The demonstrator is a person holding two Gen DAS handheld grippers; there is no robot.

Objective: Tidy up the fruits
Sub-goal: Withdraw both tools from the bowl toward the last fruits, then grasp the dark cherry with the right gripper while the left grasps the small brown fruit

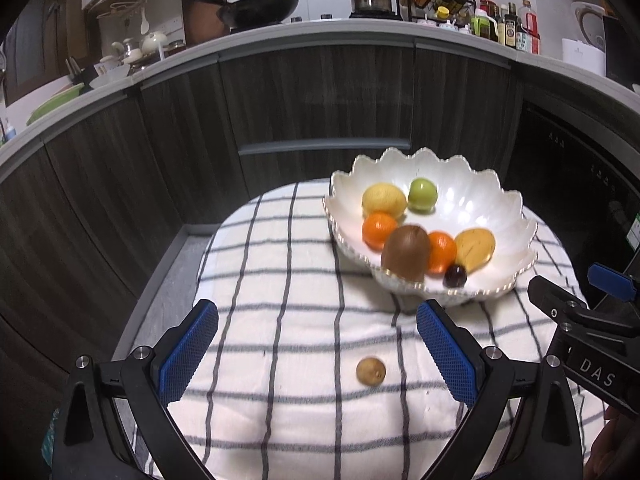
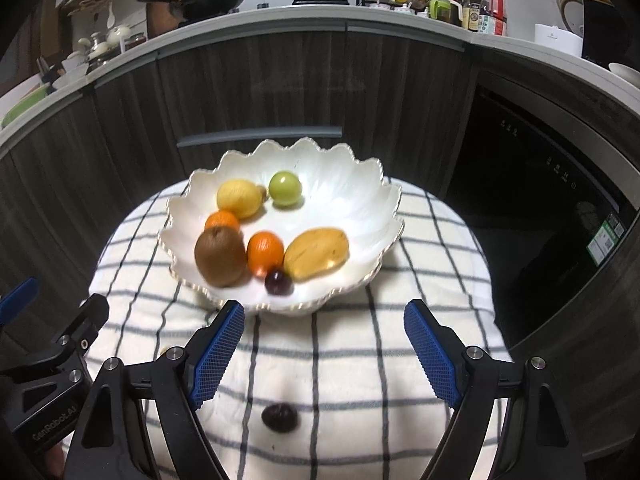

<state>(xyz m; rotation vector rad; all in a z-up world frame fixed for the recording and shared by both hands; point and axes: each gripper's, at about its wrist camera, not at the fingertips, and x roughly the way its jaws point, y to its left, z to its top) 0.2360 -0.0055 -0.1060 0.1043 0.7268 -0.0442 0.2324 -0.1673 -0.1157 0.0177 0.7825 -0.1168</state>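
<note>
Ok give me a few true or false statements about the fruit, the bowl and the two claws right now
1. The white bowl holds a kiwi. True.
2. Every fruit is already in the bowl. False: a small tan fruit and a dark fruit lie on the checked cloth.
3. The left claw grips the tan fruit. False: it is open and empty.
4. The right claw is open. True.
5. The bowl sits on bare wood. False: it sits on the cloth.
</note>
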